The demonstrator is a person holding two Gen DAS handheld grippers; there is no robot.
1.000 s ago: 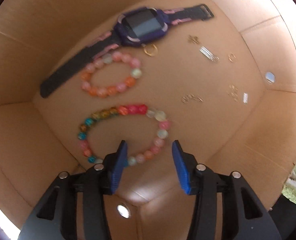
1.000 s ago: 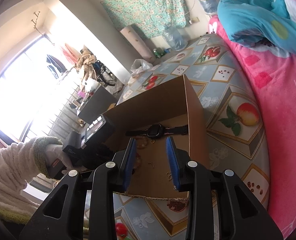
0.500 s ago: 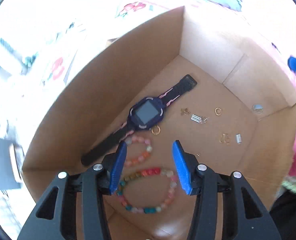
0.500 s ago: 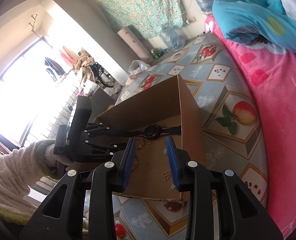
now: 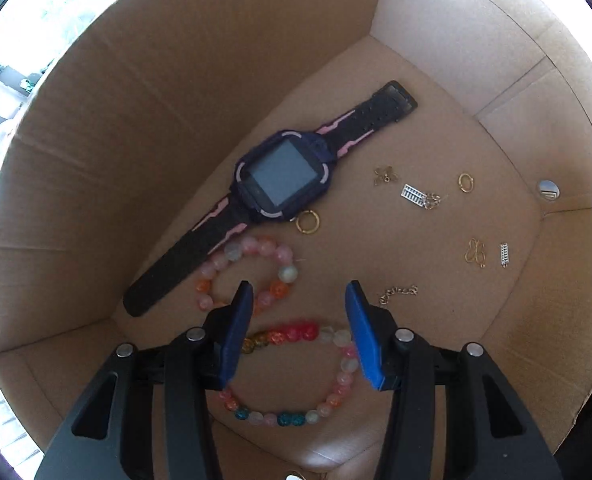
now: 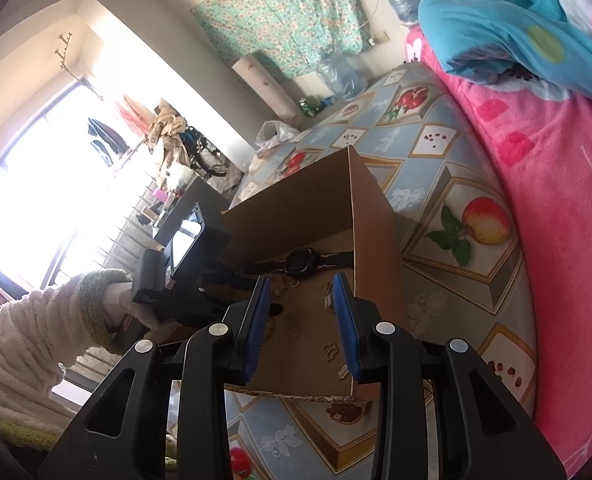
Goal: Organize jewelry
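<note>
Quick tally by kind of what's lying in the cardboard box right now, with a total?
Smartwatch: 1
Beaded bracelets: 2, a pink-orange one and a multicolour one
Gold hoop rings: 2
Other small gold and silver pieces: 5; too small to name
Total: 10

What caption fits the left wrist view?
Open left gripper above a cardboard box holding a watch and two bead bracelets.
</note>
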